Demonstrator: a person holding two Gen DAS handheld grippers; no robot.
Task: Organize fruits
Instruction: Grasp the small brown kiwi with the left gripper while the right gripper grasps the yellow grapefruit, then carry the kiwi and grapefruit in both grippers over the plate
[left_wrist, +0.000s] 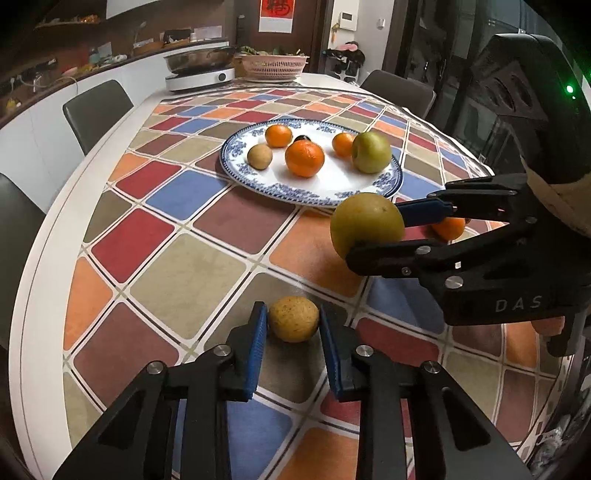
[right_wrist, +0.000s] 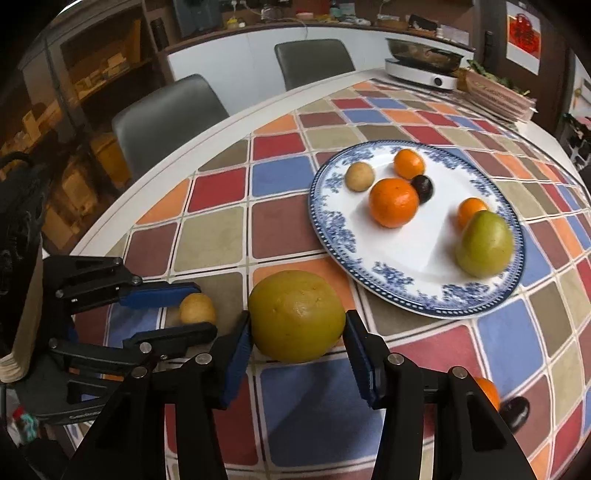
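The left tool is clamped on a small tan fruit at lower centre, still on the surface. The right tool brackets a large yellow-green fruit; pad contact is unclear. Both probably go to the plate, upper right.

- "DAS" in pale letters on black body of right claw, seen from left wrist view
- red poster on far wall, dark character on it, unreadable
- no other readable text
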